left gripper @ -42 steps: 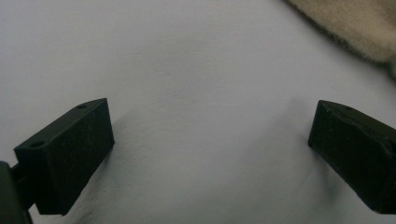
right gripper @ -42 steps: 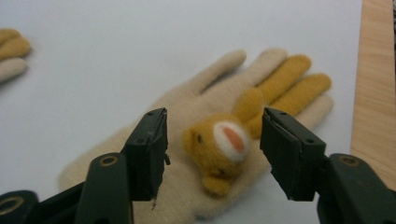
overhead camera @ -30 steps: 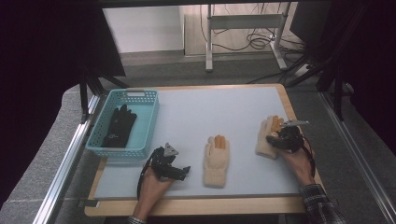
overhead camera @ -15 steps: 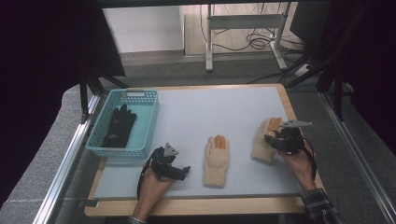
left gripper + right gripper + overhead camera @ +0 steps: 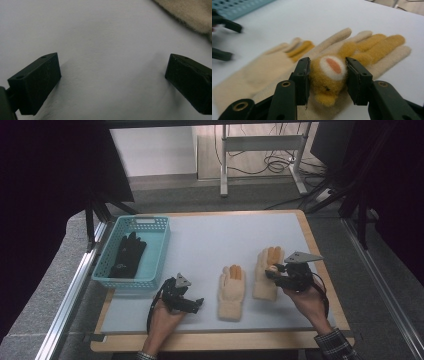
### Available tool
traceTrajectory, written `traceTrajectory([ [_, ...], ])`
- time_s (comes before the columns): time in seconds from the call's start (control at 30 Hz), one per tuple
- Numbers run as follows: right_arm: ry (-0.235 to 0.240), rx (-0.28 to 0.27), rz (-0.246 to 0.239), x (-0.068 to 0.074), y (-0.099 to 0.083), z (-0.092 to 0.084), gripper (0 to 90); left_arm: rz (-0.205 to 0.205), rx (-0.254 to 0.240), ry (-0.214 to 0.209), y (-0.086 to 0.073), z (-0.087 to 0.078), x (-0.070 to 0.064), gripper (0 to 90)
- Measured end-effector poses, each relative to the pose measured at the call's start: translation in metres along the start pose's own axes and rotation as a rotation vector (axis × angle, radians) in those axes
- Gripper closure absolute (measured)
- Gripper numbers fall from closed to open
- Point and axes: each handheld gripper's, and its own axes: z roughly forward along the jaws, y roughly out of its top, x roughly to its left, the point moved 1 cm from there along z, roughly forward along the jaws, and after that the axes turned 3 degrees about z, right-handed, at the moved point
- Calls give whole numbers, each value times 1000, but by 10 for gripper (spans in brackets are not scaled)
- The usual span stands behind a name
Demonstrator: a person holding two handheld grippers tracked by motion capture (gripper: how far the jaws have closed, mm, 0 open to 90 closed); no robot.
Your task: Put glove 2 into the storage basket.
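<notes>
Two cream gloves (image 5: 231, 291) (image 5: 266, 272); one basket (image 5: 111, 265); one black glove (image 5: 127, 256) (perhaps a pair).

black glove (image 5: 128, 254) – in teal basket (image 5: 159, 251)

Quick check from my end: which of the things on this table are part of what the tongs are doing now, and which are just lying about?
In play:
- right tongs, shut on the right cream glove at its yellow animal patch
- left cream glove, likely its pair
- left tongs, open over bare table

Lying about:
- blue basket
- black glove inside it
</notes>
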Motion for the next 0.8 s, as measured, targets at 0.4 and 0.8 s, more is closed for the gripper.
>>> traceTrajectory([
  [0.4, 154, 4, -29, 67, 6, 22, 561, 1, 1, 0, 0, 0, 0, 4],
  [0.8, 136, 31, -25, 88, -11, 64, 555, 2, 1, 0, 0, 0, 0, 4],
])
